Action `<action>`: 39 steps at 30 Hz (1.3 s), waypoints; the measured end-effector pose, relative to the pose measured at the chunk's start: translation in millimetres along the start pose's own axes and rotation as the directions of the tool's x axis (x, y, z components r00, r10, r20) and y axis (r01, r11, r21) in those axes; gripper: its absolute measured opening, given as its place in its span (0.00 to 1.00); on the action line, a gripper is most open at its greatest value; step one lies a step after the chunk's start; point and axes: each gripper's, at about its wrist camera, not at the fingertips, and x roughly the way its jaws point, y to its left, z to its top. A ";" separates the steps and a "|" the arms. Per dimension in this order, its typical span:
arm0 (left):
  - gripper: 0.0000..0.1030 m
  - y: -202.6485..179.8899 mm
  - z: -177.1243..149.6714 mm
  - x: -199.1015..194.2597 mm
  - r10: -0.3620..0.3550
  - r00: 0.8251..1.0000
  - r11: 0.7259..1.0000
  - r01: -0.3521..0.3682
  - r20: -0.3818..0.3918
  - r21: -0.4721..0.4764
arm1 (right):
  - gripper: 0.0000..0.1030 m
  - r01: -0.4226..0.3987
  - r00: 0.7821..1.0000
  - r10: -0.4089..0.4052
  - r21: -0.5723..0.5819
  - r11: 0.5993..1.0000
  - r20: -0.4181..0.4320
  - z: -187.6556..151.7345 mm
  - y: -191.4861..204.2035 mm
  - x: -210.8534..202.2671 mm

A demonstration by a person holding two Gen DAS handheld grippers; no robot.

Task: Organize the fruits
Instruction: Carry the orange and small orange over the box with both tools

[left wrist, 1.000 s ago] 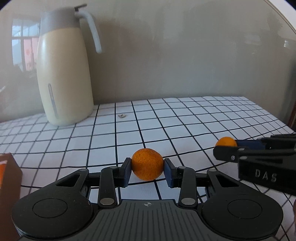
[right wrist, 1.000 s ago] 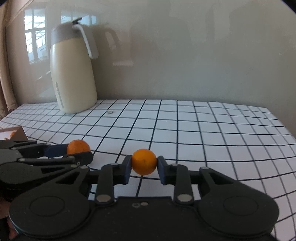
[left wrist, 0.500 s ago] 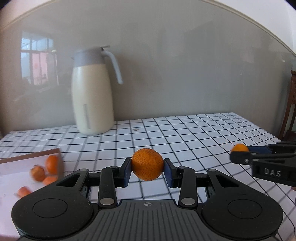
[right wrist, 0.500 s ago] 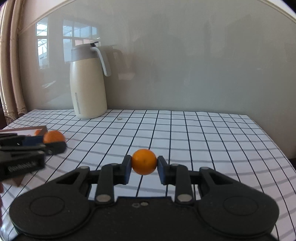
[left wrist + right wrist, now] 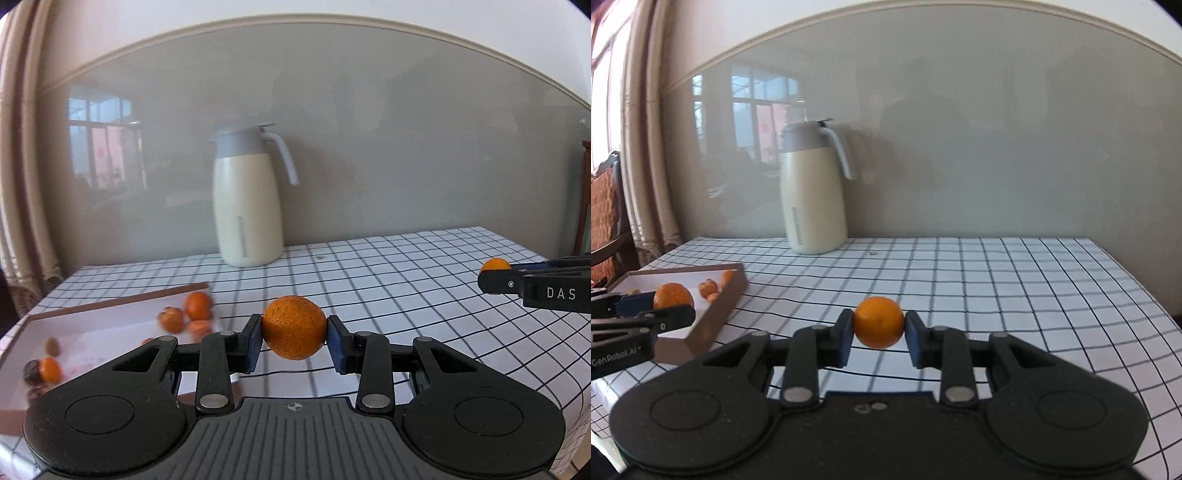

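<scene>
We hold one fruit per gripper: left gripper (image 5: 294,338) has its jaws clamped on a rough-skinned orange (image 5: 294,327), right gripper (image 5: 878,336) has its jaws clamped on a smoother orange (image 5: 878,322), both fruits off the bench (image 5: 1015,280) in the air. Key relation: the shallow brown-walled box (image 5: 720,308) lies to the left and slightly ahead of both jaws, so our left hand is clearly the nearer one, its fruit already just beside the box's right wall; our right hand sits well apart from it, further right. Round fruit, no long axis to align. Box contents: several small oranges (image 5: 198,305) plus a few darker round items at its near-left end (image 5: 32,370), blurred, can't tell what they are. Cream jug (image 5: 247,195) stands at the back by the wall, out of the path. Likely next: left drops first, then right crosses over
</scene>
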 end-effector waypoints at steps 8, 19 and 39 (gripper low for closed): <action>0.36 30.4 -5.0 -20.1 0.074 0.997 0.997 -0.073 0.023 -0.033 | 0.21 -0.073 0.997 0.073 -0.057 0.996 0.013 1.3 35.5 -6.3; 0.36 59.7 -14.3 -41.3 0.147 0.988 0.988 -0.145 0.034 -0.058 | 0.21 -0.162 0.986 0.166 -0.132 0.978 0.021 1.3 81.6 -9.3; 0.36 120.0 -33.8 -73.8 0.269 0.962 0.955 -0.260 0.047 -0.142 | 0.21 -0.294 0.951 0.309 -0.253 0.922 0.020 -0.8 155.5 -5.7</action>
